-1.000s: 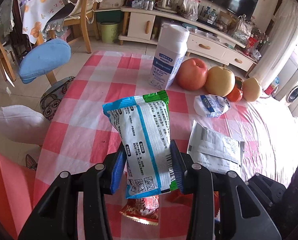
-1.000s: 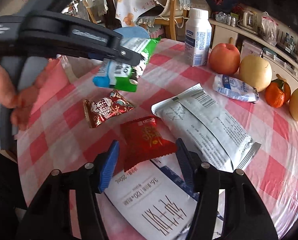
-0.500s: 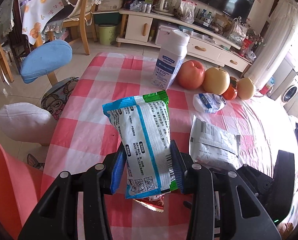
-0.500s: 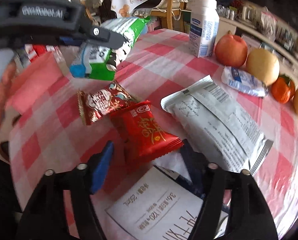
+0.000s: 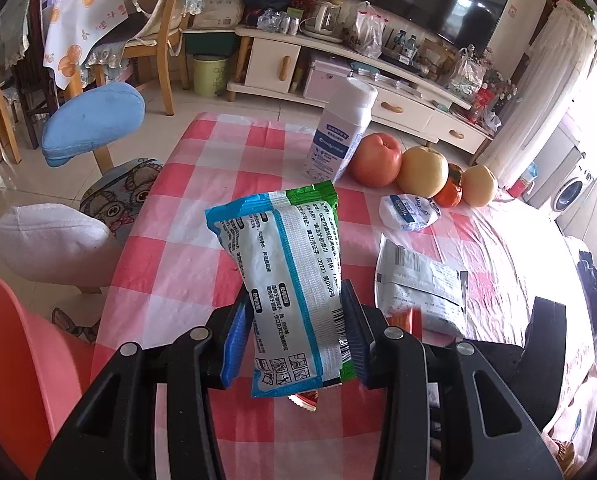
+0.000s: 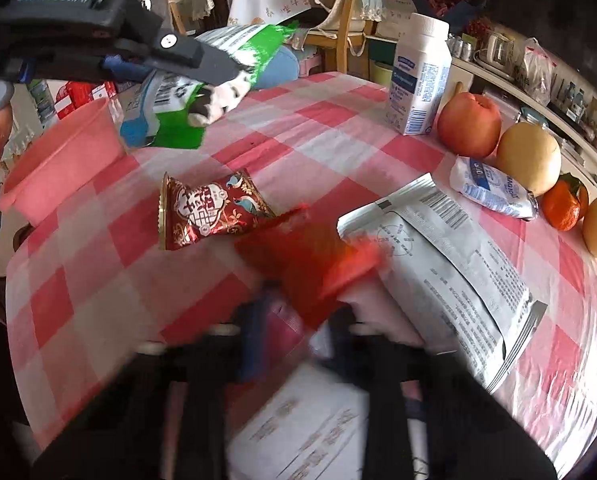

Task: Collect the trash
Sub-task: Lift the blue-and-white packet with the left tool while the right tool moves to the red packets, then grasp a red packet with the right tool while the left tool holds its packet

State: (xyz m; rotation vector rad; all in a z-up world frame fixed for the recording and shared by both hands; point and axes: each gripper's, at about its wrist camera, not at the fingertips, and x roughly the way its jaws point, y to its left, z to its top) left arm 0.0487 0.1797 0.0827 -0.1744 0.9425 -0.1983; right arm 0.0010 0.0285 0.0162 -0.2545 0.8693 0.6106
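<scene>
**Two wrappers in the grippers, bin waits at the left**

The left gripper (image 5: 294,332) is clamped on the green pack (image 5: 286,276), which stands upright between the blue pads (image 5: 234,336), lifted clear of the table (image 5: 186,264). In the right wrist view the same pack (image 6: 178,120) hangs at 10 o'clock, above the table edge and close to the pink bin (image 6: 58,152).

The right gripper (image 6: 298,320) is blurred. Its jaws have just been closing, and they are now together on the red wrapper (image 6: 310,264), which looks tilted up from the cloth. Whether the grip is firm, I cannot tell from the blur.

Outward from it, the gold-red wrapper (image 6: 206,212) lies flat at 11 o'clock, touching or almost touching the red one. The grey pouch (image 6: 450,272) lies at 2 o'clock, and a white paper (image 6: 298,432) lies under the jaws. The small white packet (image 6: 490,188) rests just beside the fruit (image 6: 470,124) and near the bottle (image 6: 418,76).

I judge the step as picking up trash with both hands. Next, the left hand needs to carry the pack over the bin (image 5: 14,356), at 8 o'clock in its own view, and open. The right hand must lift without dragging the paper.
</scene>
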